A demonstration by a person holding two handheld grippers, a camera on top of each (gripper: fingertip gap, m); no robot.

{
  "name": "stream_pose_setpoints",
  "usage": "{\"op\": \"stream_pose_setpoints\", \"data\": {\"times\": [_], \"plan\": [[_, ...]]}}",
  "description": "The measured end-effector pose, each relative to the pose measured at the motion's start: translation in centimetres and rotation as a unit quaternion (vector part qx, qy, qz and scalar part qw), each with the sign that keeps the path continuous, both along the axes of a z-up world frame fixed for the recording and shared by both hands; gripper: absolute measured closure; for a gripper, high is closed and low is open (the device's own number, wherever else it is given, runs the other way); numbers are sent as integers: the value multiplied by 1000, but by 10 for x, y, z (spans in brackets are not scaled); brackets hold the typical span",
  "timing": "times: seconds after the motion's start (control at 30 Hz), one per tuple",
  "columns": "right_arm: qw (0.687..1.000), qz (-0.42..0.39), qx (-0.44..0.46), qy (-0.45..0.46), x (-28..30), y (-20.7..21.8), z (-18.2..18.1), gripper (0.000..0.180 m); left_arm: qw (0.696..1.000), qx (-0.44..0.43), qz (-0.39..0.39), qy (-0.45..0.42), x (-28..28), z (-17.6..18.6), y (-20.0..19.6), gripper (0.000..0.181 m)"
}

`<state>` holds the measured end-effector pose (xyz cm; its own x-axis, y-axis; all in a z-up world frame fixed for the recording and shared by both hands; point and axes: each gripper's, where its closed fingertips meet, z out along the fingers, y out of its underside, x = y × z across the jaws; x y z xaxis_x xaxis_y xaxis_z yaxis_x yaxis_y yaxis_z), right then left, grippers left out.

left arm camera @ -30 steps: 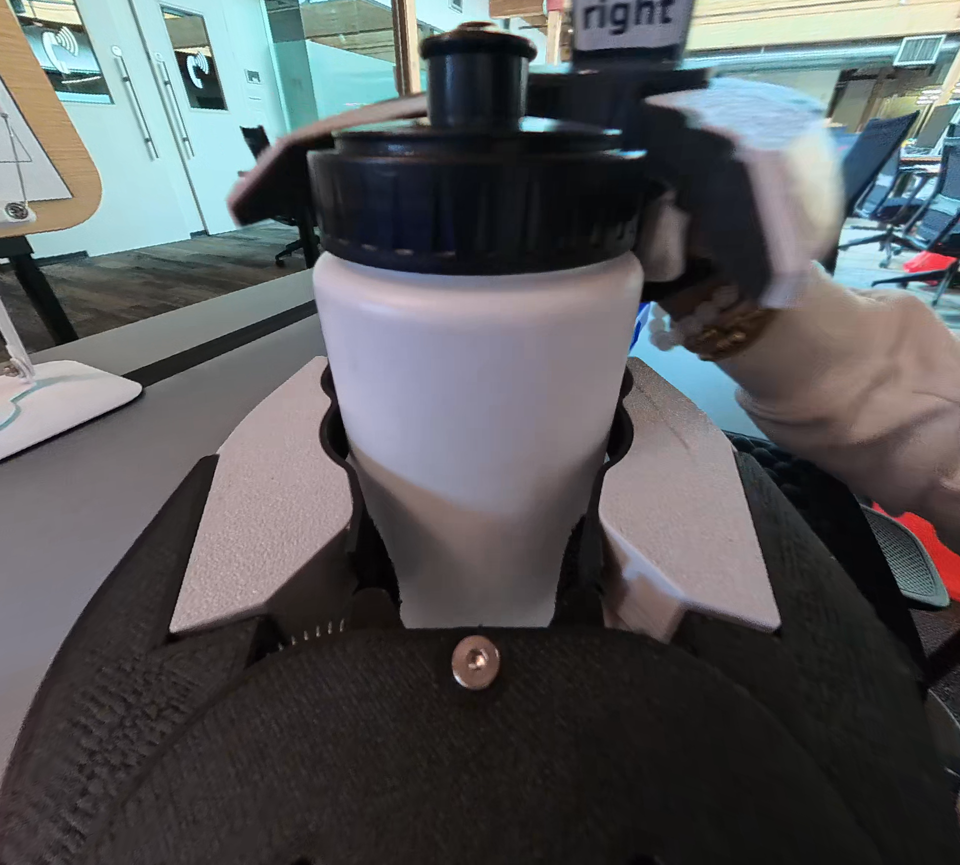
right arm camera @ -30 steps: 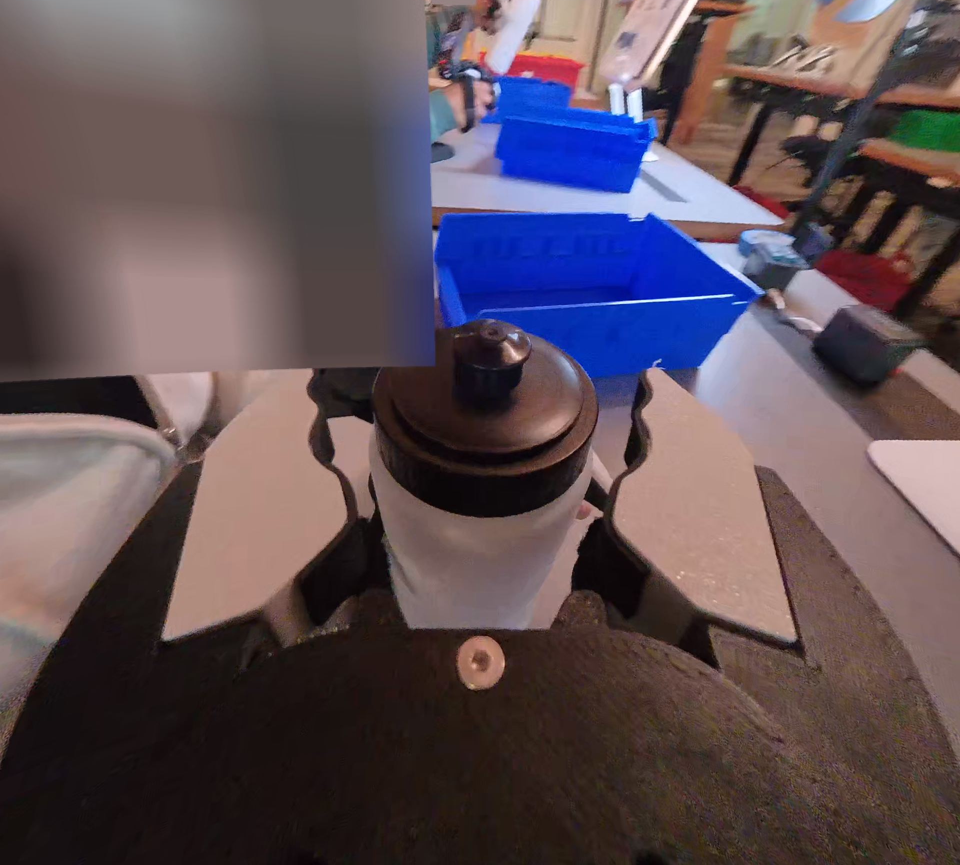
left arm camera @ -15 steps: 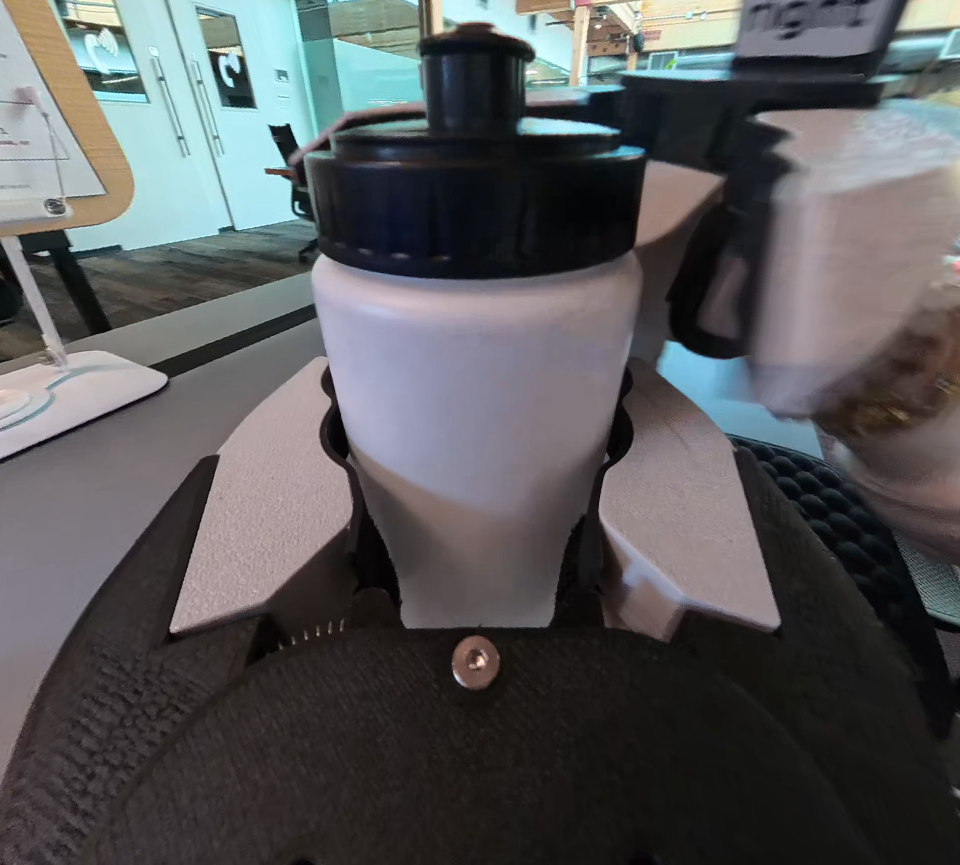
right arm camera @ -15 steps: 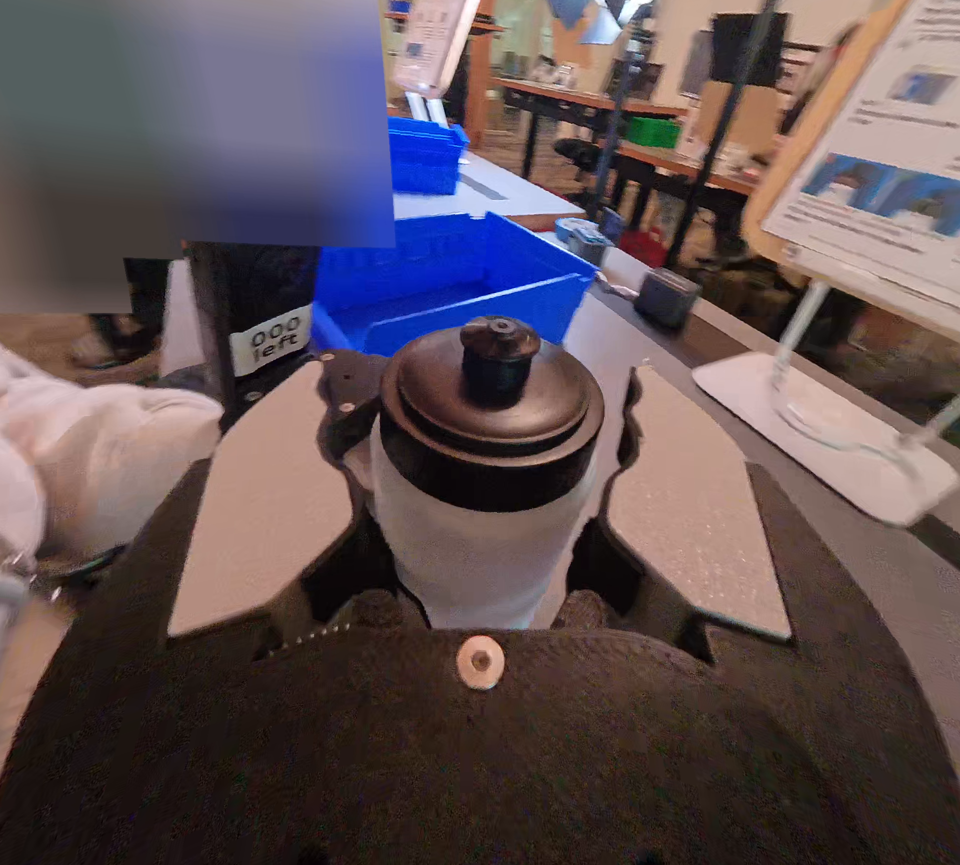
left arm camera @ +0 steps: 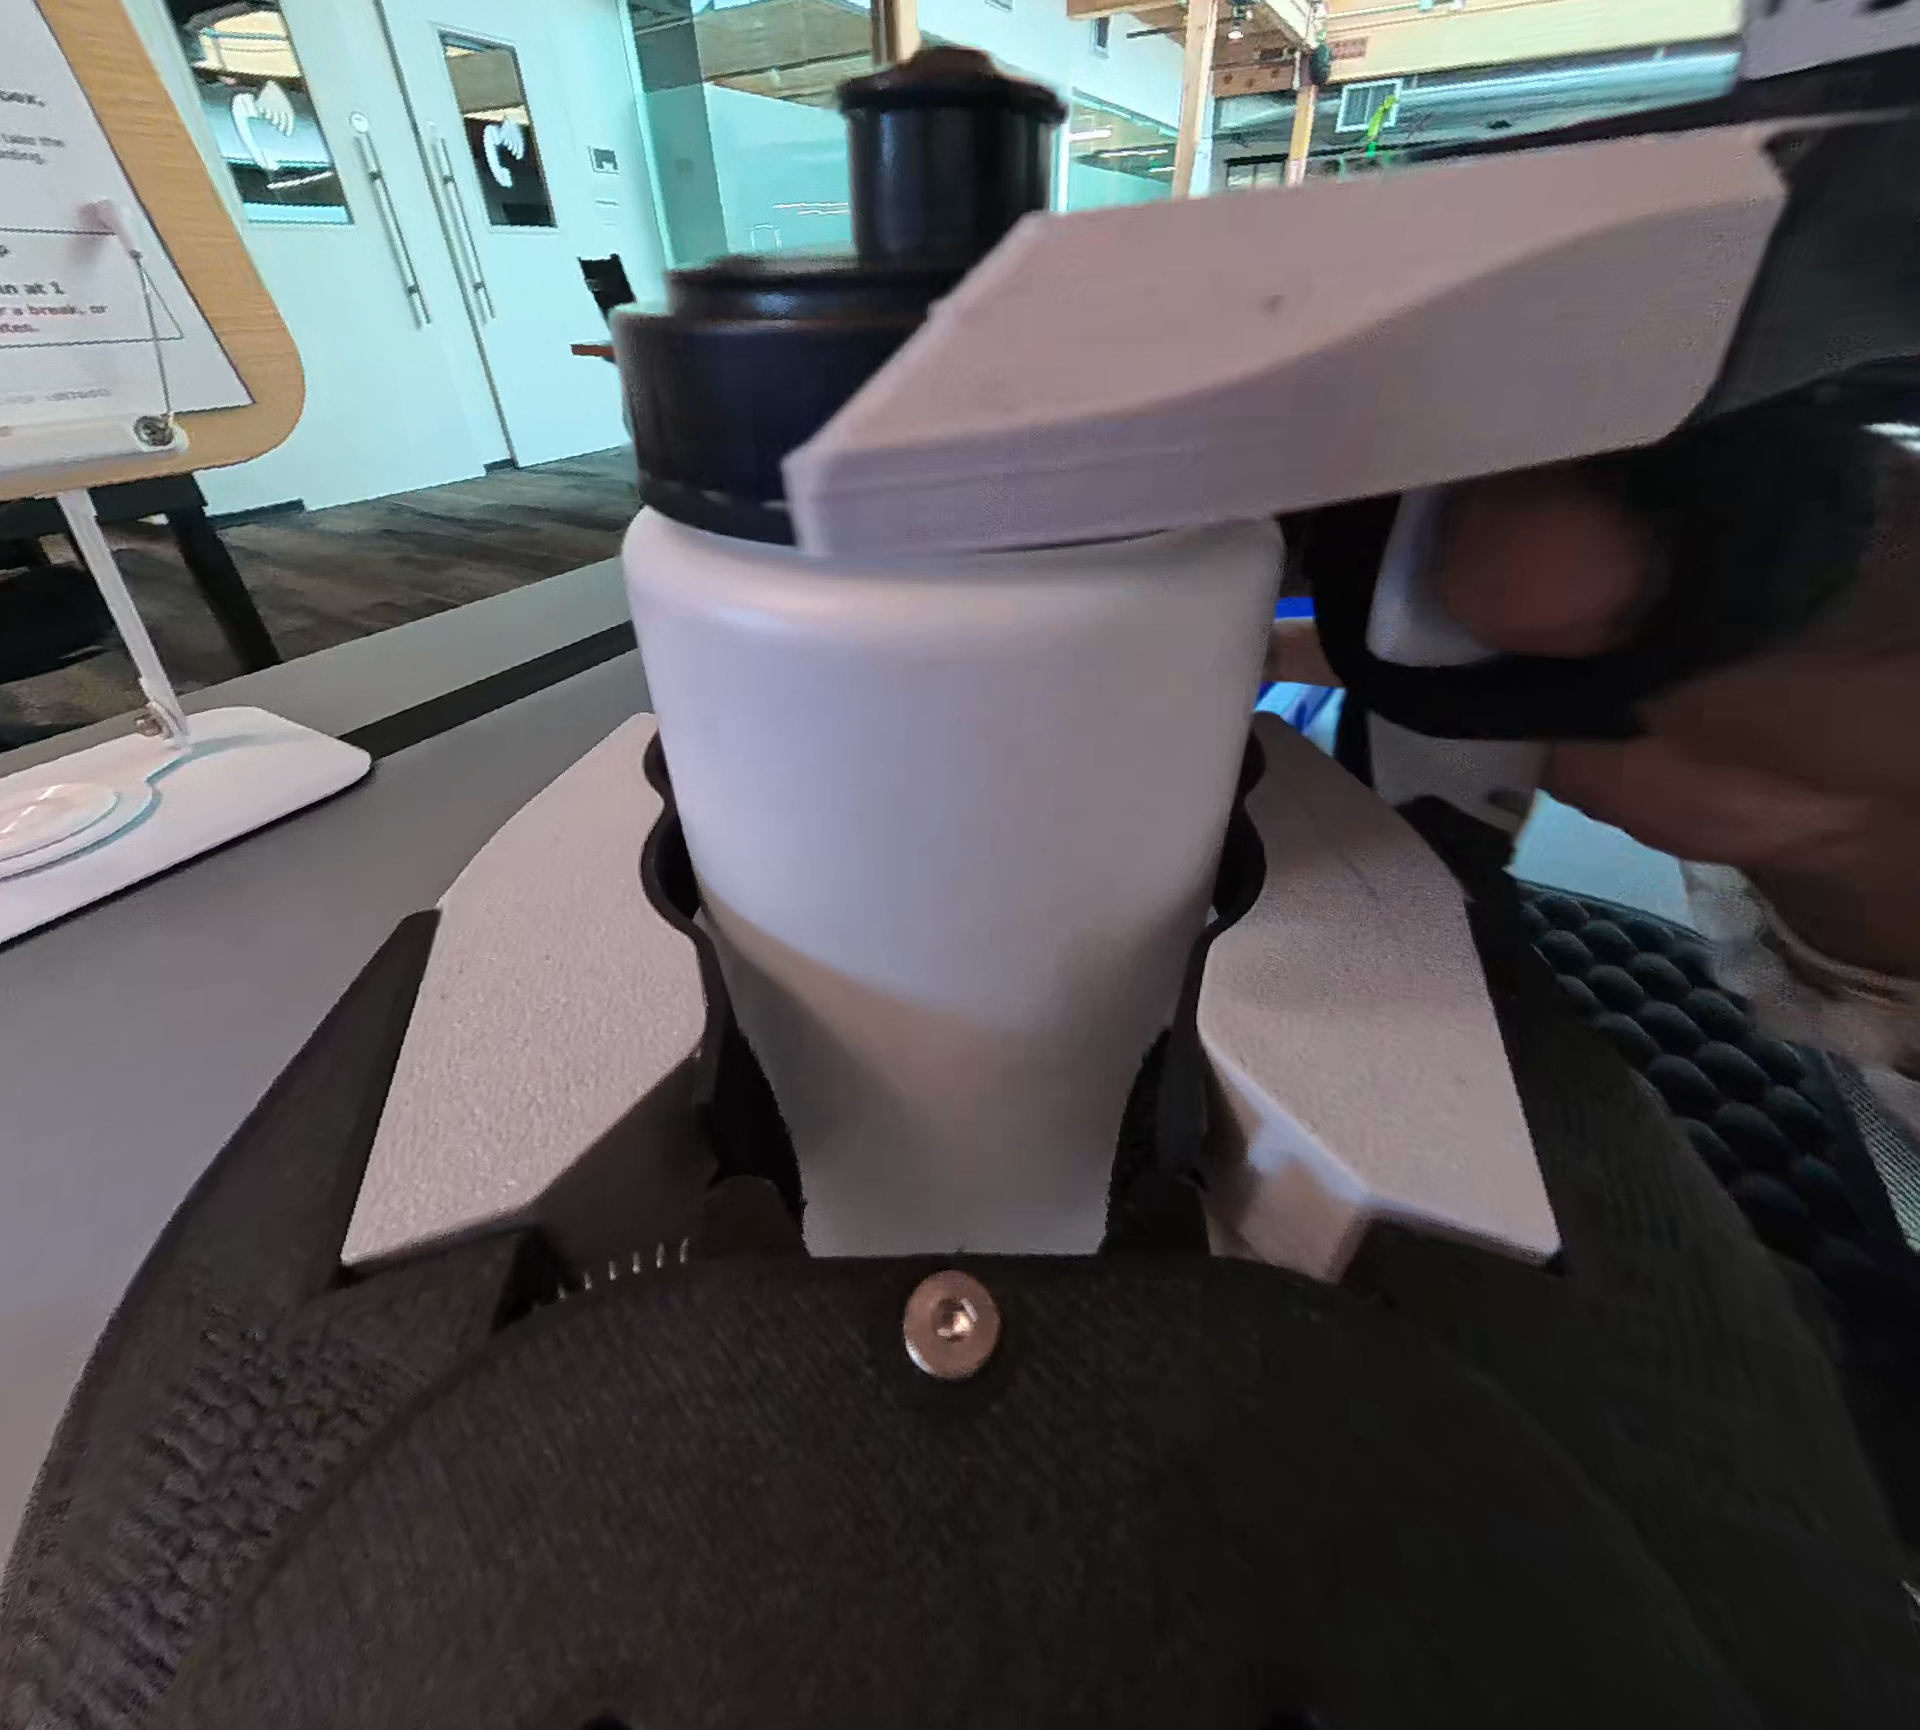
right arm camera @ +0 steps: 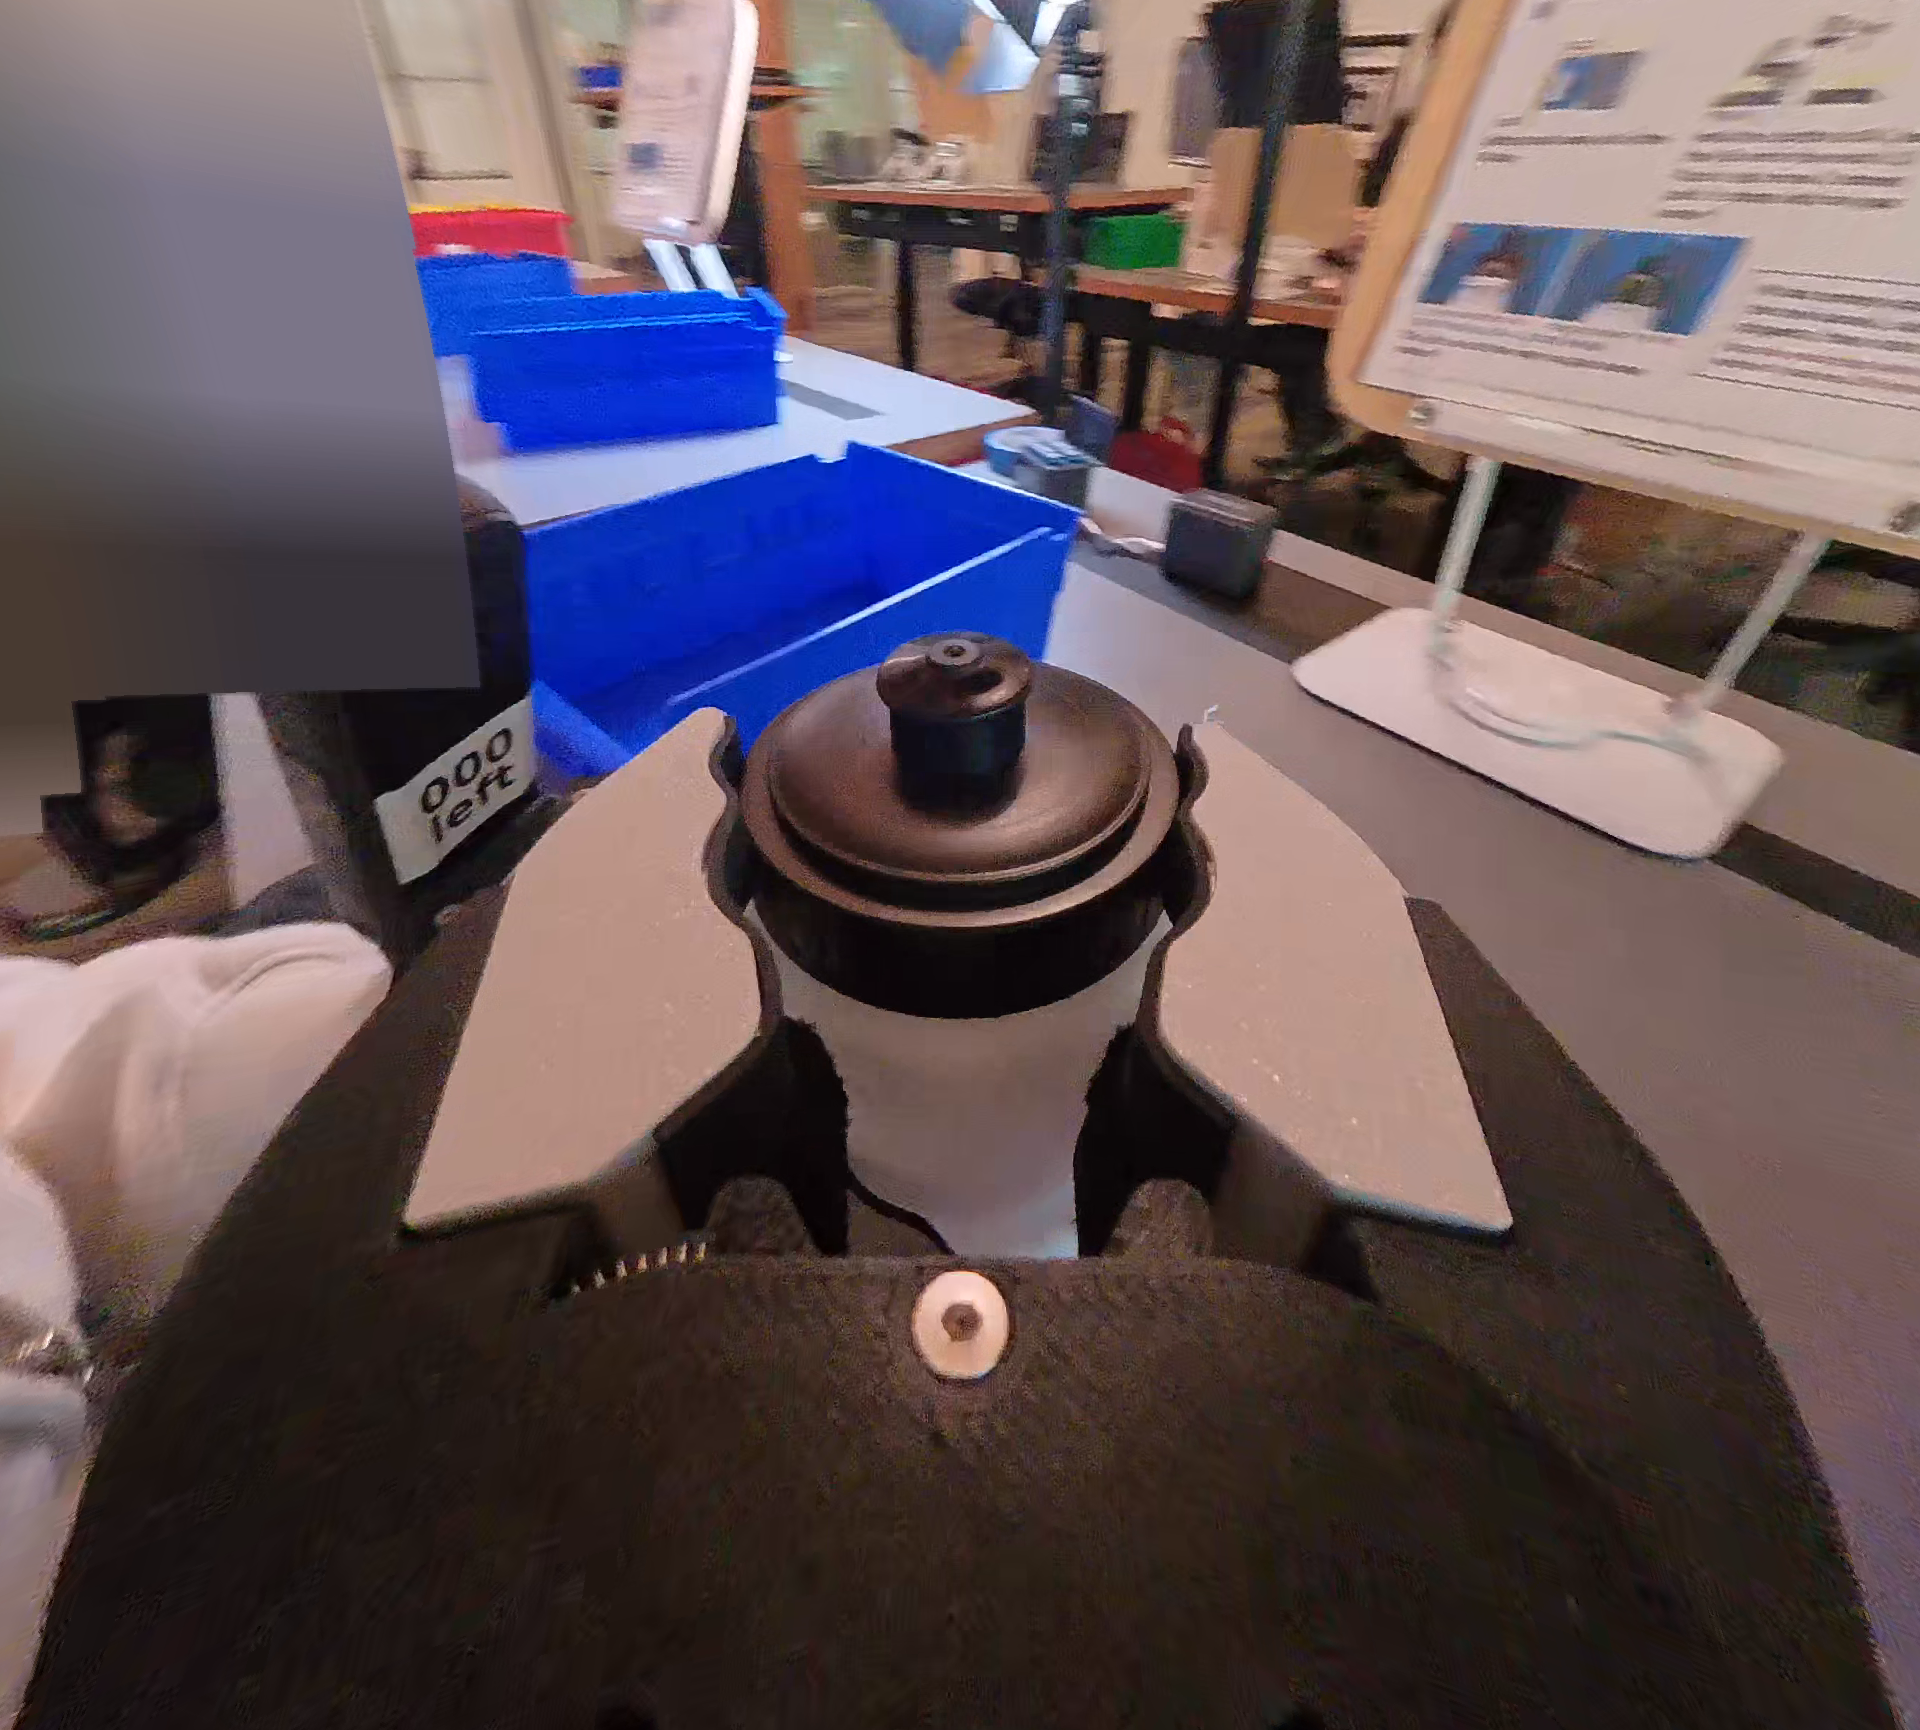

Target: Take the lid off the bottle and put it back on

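Note:
A white bottle (left arm camera: 956, 745) with a black screw lid (left arm camera: 727, 402) and pull spout stands upright in my left gripper (left arm camera: 951, 745), which is shut on its body. My right gripper (right arm camera: 956, 745) comes in from the right at lid height. Its fingers (right arm camera: 603, 984) press both sides of the lid (right arm camera: 956, 807), with the white bottle (right arm camera: 956, 1109) below it. In the left wrist view one grey finger (left arm camera: 1299, 350) of the right gripper covers the lid's front right. The lid sits on the bottle.
The grey table (left arm camera: 208, 1005) carries a sign on a white stand (left arm camera: 156, 787), which also shows in the right wrist view (right arm camera: 1538, 735). A blue bin (right arm camera: 790, 579) stands behind the bottle, with a small dark box (right arm camera: 1216, 542) further back. A mesh chair (left arm camera: 1714, 1057) is at the right.
My right gripper has swung around the lid towards the front, and its jaws have closed in from a loose gap onto the lid's sides. The left gripper and the bottle stayed put.

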<state>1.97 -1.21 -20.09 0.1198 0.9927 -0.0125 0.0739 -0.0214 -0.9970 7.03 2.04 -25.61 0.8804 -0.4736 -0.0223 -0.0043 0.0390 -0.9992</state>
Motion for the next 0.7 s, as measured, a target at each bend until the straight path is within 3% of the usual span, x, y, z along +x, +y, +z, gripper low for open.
{"op": "stream_pose_setpoints", "data": {"times": [0.03,0.1,0.2,0.3,0.33,0.4,0.5,0.6,0.7], "plan": [[999,-40,4,-3,2,1,0,102,1000,3,-5,3,1,0,-1,82],[999,-44,8,-4,2,-1,0,102,1000,3,-2,0,0,1,-2,82],[994,105,41,-8,-4,-13,0,94,999,-3,-37,-16,1,0,-4,82],[965,263,0,-10,-1,-24,-1,81,998,-3,-60,-12,6,0,-7,82],[960,279,-10,-15,-2,-24,-2,94,999,-3,-53,-11,5,0,-6,82],[966,260,-1,-7,-5,-21,-1,95,1000,1,-21,-12,0,1,-2,82],[990,140,-11,30,-10,-9,3,99,1000,-1,16,-13,-8,1,1,83],[998,32,-12,58,-4,-4,4,102,1000,-2,-2,-8,-4,0,-1,82],[997,59,18,49,-4,-4,3,101,1000,-4,-21,-9,-2,0,-3,82]]}}
